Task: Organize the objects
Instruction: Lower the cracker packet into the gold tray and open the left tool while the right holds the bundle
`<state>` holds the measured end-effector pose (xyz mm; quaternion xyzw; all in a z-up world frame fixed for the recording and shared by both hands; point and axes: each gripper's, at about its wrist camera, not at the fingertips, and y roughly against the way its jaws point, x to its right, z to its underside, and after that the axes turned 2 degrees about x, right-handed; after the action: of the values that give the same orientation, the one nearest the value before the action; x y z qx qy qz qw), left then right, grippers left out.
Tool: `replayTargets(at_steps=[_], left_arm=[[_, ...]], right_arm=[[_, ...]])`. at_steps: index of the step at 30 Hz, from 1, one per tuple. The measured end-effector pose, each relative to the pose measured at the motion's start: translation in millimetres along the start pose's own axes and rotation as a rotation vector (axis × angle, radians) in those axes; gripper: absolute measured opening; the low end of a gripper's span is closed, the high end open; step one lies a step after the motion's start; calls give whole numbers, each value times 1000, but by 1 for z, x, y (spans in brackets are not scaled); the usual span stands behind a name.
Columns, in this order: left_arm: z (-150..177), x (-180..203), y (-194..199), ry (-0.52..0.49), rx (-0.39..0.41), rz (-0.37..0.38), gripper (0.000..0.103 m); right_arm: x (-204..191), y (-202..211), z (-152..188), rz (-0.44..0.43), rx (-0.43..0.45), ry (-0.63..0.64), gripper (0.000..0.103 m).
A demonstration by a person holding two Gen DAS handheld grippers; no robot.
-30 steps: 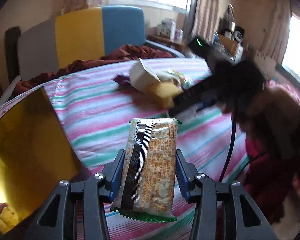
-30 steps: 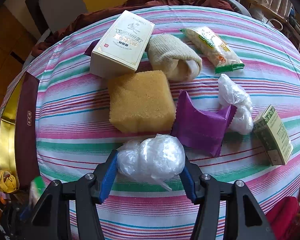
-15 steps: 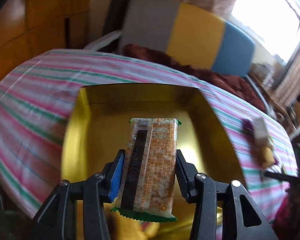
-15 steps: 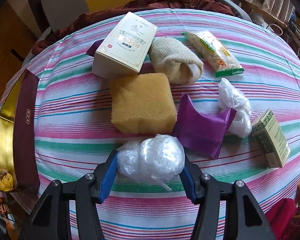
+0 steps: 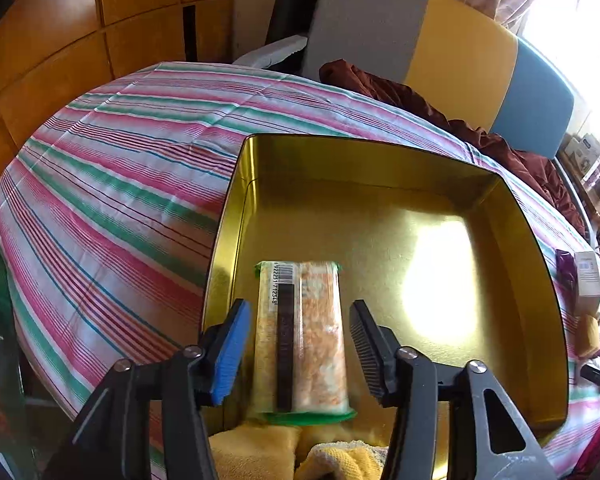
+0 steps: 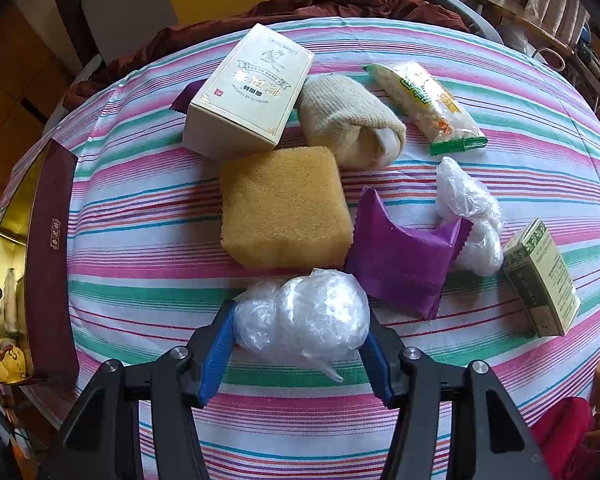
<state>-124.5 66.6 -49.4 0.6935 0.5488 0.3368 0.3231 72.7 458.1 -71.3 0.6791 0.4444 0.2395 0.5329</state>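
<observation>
Orange-and-white plastic snack packet with green end seals [image 5: 300, 340] lies flat in the gold-lined metal tin [image 5: 380, 168], near its front-left wall. Half a second ago it was pinched upright in the left gripper [image 5: 296, 348]; now the jaws stand wide, a gap on each side of the packet (released, by the look of it). One item delivered; yellow cloth pieces [image 5: 260, 452] already sit at the tin's near edge.

Right gripper [image 6: 298, 344] still clamped on a crumpled ball of clear plastic wrap [image 6: 304, 316], poised above the striped tablecloth [image 6: 500, 64], unchanged through the last second. Likely next for the tin.

Left to sort: yellow sponge block [image 6: 284, 204], cream carton [image 6: 248, 92], purple sachet [image 6: 404, 256], rolled beige cloth [image 6: 352, 120], green box [image 6: 540, 276].
</observation>
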Motion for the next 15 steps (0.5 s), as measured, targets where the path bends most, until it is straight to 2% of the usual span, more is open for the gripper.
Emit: replayTargets(at_steps=[8,15], left_arm=[[8,1,17,-39,67,-40,56],[23,4,52,-82,179,-66,58]], right_arm=[[1,1,0,3,2,4,58],[-3,1,1,1,4,42,58]])
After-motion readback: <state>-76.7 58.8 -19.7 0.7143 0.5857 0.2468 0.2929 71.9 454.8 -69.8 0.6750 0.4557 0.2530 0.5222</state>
